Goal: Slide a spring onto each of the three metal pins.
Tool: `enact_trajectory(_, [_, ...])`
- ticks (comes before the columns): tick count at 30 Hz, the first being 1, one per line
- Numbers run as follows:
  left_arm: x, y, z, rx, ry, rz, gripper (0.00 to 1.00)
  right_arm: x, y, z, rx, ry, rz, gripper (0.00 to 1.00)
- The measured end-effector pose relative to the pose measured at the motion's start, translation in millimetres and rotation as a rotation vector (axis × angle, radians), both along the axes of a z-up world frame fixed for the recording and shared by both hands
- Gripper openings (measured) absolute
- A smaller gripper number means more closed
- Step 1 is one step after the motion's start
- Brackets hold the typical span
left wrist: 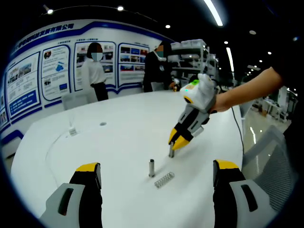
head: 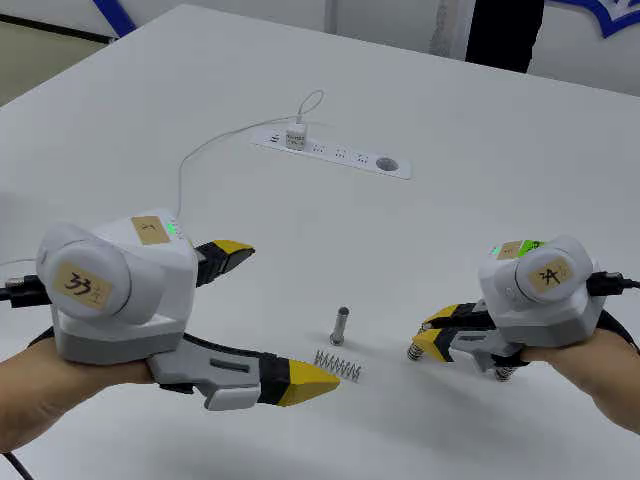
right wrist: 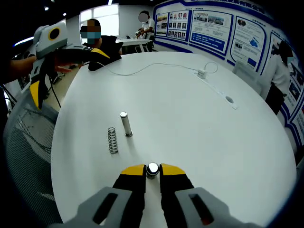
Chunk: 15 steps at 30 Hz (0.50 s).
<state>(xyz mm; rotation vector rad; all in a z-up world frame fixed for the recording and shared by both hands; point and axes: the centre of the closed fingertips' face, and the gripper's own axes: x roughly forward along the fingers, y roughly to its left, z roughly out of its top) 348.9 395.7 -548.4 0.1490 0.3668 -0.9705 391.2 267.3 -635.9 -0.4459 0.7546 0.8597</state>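
Your right gripper (right wrist: 152, 172) is clamped on the held pin (right wrist: 152, 168); the jaws are drawn together on it, and its round metal top shows between the yellow tips in the right gripper view. Ahead of those tips and a little to their left the second pin (right wrist: 126, 124) stands upright on the white tabletop (right wrist: 199, 142); that makes two pins counted. One spring (right wrist: 112, 140) lies flat just beside the second pin, on its left as that gripper looks, apart from it. In the head view something coiled shows at the right gripper (head: 432, 340) tips; you cannot tell whether it is a spring.

Your left gripper (left wrist: 156, 167) has its jaws spread wide, holding nothing; the second pin (left wrist: 151, 167) and the spring (left wrist: 164, 179) sit ahead in the gap between them, touching neither, and the right gripper (left wrist: 176, 140) comes in just beyond. From the head view the left gripper (head: 272, 313) has the spring (head: 337, 365) near its lower tip; one power strip (head: 330, 152) with one charger (head: 295, 135) lies well beyond both grippers.
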Motion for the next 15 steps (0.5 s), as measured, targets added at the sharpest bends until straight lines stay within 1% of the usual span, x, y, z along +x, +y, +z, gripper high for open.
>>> enact_trajectory(1, [0.0, 0.2, 0.6, 0.001, -0.002, 0.000, 1.00, 0.5, -0.3, 2.2, 0.009, 0.000, -0.015, 0.12])
enact_trajectory(3, [0.0, 0.5, 1.5, 0.003, -0.005, -0.002, 1.00, 2.3, 2.3, 11.7, 0.054, -0.008, -0.039, 0.16])
enact_trajectory(5, [-0.5, 0.5, 1.1, 0.010, -0.006, -0.007, 1.00, 2.5, 1.5, 17.7, 0.056, -0.017, -0.040, 0.17])
enact_trajectory(7, [-0.7, 0.0, 0.4, 0.015, -0.006, -0.010, 1.00, 2.5, 0.9, 21.8, 0.042, -0.033, -0.032, 0.17])
enact_trajectory(8, [-0.9, -0.5, 0.1, 0.016, -0.006, -0.012, 1.00, 2.4, 1.0, 25.6, 0.046, -0.037, -0.036, 0.17])
enact_trajectory(9, [-1.0, -0.9, 0.1, 0.016, -0.006, -0.012, 1.00, 3.1, 2.7, 30.2, 0.065, -0.042, -0.049, 0.17])
enact_trajectory(10, [-1.2, -1.5, 0.2, 0.016, -0.007, -0.013, 1.00, 2.7, 8.3, 38.0, 0.106, -0.047, -0.060, 0.17])
enact_trajectory(12, [-1.6, -2.2, 0.2, 0.015, -0.006, -0.013, 1.00, 0.2, 17.3, 45.8, 0.146, -0.047, -0.059, 0.17])
enact_trajectory(14, [-1.8, -2.9, 0.1, 0.015, -0.006, -0.012, 1.00, -7.3, 31.6, 48.5, 0.164, -0.041, -0.023, 0.17])
enact_trajectory(15, [-2.0, -3.0, -0.3, 0.017, -0.006, -0.011, 1.00, -13.9, 41.6, 45.3, 0.153, -0.038, 0.017, 0.17])
